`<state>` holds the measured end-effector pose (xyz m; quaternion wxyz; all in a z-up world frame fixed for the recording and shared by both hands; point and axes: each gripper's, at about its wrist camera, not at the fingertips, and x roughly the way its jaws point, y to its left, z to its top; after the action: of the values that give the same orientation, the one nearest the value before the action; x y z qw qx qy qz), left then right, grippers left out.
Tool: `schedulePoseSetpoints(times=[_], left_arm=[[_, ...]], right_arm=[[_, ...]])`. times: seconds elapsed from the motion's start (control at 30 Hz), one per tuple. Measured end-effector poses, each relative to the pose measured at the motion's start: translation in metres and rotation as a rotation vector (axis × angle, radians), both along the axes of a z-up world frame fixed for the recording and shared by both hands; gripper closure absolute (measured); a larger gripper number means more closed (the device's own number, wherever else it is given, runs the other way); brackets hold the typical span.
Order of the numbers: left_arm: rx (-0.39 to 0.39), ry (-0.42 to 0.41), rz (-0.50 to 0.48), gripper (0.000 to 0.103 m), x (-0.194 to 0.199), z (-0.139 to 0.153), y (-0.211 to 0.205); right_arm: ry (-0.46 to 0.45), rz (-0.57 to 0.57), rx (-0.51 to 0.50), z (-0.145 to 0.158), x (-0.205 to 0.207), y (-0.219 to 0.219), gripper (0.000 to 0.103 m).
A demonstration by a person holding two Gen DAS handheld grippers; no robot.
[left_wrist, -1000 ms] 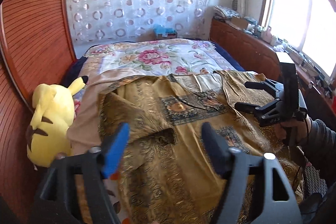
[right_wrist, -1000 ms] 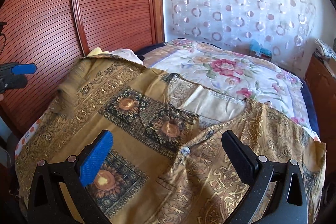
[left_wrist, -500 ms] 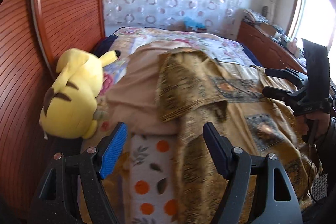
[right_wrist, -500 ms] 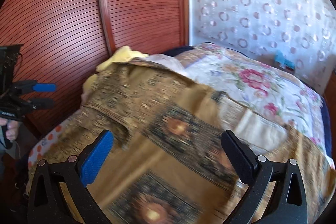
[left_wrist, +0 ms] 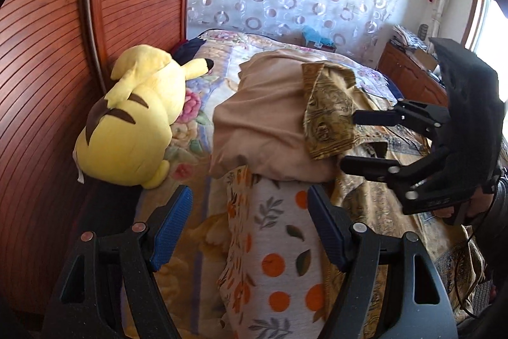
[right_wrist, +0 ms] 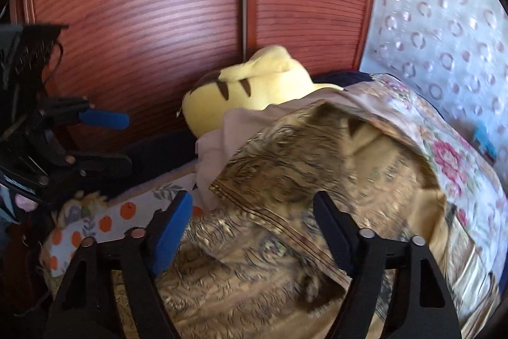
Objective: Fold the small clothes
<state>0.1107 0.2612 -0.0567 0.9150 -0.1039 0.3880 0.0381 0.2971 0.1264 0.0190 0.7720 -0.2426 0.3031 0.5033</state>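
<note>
A gold-brown patterned shirt [right_wrist: 295,180] lies spread on the bed, its sleeve [left_wrist: 330,116] folded over a beige cloth [left_wrist: 266,123]. My left gripper [left_wrist: 250,227] is open and empty above the bed's near left corner, over an orange-dotted sheet [left_wrist: 279,243]. It also shows at the left edge of the right wrist view [right_wrist: 104,142]. My right gripper [right_wrist: 250,227] is open and empty just above the shirt's left part. In the left wrist view it [left_wrist: 349,142] hovers beside the folded sleeve.
A yellow plush toy [left_wrist: 133,119] lies on the bed against the red wooden slatted wall [left_wrist: 47,69]. A floral quilt [right_wrist: 460,167] covers the far bed. A wooden cabinet [left_wrist: 409,75] with clutter stands at the right under the window.
Both grippers have swung left toward the shirt's left sleeve and the plush toy. The right gripper has come closer to the left one. Both jaws have stayed open.
</note>
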Motion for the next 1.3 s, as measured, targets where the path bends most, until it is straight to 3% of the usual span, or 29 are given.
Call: schedulePoseSetpoints(times=[0.1, 0.17, 0.27, 0.37, 0.53, 0.63, 0.73, 0.83, 0.87, 0.97, 1.17, 1.3], left_arm=[[-0.001, 0.009, 0.005, 0.028, -0.002, -0.003, 0.003], [-0.002, 0.014, 0.003, 0.028, -0.003, -0.005, 0.003], [-0.006, 0.013, -0.006, 0.028, -0.001, -0.005, -0.001], [-0.009, 0.008, -0.026, 0.027, 0.003, -0.002, -0.009], [-0.01, -0.013, -0.088, 0.027, 0.013, 0.004, -0.032], [-0.012, -0.016, -0.127, 0.027, 0.021, 0.004, -0.045], [-0.012, -0.011, -0.156, 0.027, 0.03, 0.0, -0.056], [-0.01, -0.001, -0.172, 0.028, 0.035, -0.005, -0.064], [-0.009, 0.002, -0.174, 0.027, 0.036, -0.006, -0.065], [-0.003, 0.017, -0.176, 0.027, 0.038, -0.011, -0.067], [0.004, 0.053, -0.162, 0.027, 0.04, -0.024, -0.066], [-0.004, 0.064, -0.15, 0.027, 0.039, -0.031, -0.066]], right_arm=[[-0.031, -0.01, -0.046, -0.013, 0.008, 0.006, 0.046], [-0.035, -0.024, -0.054, -0.018, 0.015, 0.004, 0.072], [-0.019, -0.032, -0.016, -0.013, 0.025, -0.004, 0.095], [0.03, -0.058, 0.078, 0.002, 0.032, -0.026, 0.095], [0.154, -0.18, 0.21, 0.023, 0.04, -0.105, 0.095], [0.183, -0.301, 0.137, 0.007, 0.049, -0.145, 0.095], [0.16, -0.418, -0.014, -0.021, 0.061, -0.171, 0.076], [0.196, -0.458, -0.018, -0.035, 0.074, -0.192, 0.066], [0.195, -0.461, -0.005, -0.035, 0.077, -0.195, 0.058], [0.153, -0.432, 0.061, -0.02, 0.075, -0.195, 0.046], [0.146, -0.372, 0.147, -0.006, 0.105, -0.174, 0.044], [0.177, -0.335, 0.087, -0.024, 0.145, -0.141, 0.044]])
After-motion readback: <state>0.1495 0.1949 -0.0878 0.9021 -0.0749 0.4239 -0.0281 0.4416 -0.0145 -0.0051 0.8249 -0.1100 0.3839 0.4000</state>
